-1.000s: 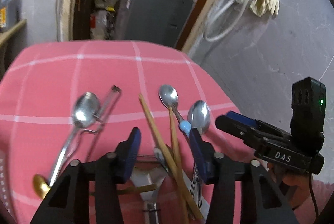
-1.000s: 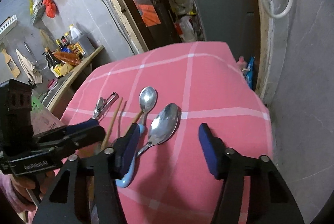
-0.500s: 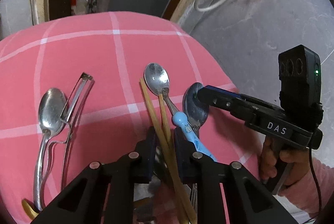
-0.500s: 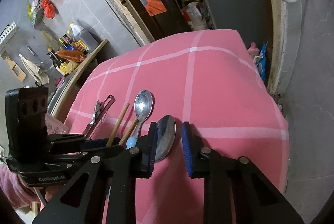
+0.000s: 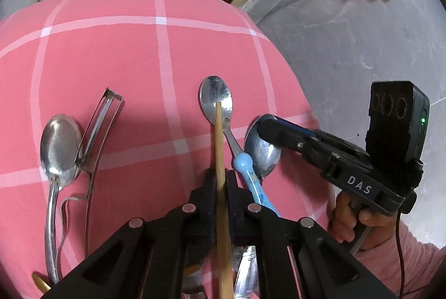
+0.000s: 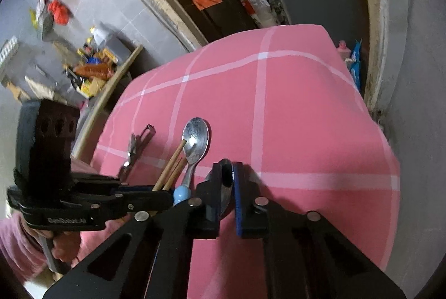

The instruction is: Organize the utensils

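Both grippers are down on the pink checked bench (image 5: pixel 117 53) at once, each taking its own utensil out of the cluster. The left gripper (image 5: pixel 220 182) has its fingers clamped together on a wooden chopstick (image 5: pixel 218 137), gripped partway along the stick so the tip stays free, reaching over the bowl of the blue-handled spoon (image 5: pixel 216 101); in the right wrist view a second chopstick (image 6: pixel 175 172) lies just beside the first, and I cannot tell whether it is also caught. The right gripper (image 6: pixel 226 182) has its fingers pinched on the bowl of the plain steel spoon (image 5: pixel 262 157), which lies just right of the blue-handled spoon and touching or nearly touching its handle; grabbing the bowl edge probably suits a flat spoon lying on cloth. Left of the blue-handled spoon, well apart, lie another spoon (image 5: pixel 60 143) and a peeler (image 5: pixel 97 131), side by side and untouched, likely waiting their turn. Sorting looks early: everything is loose on the cloth, nothing grouped. Risk: the chopstick may pivot in the grip, and the spoon may slip from a thin-edge pinch.
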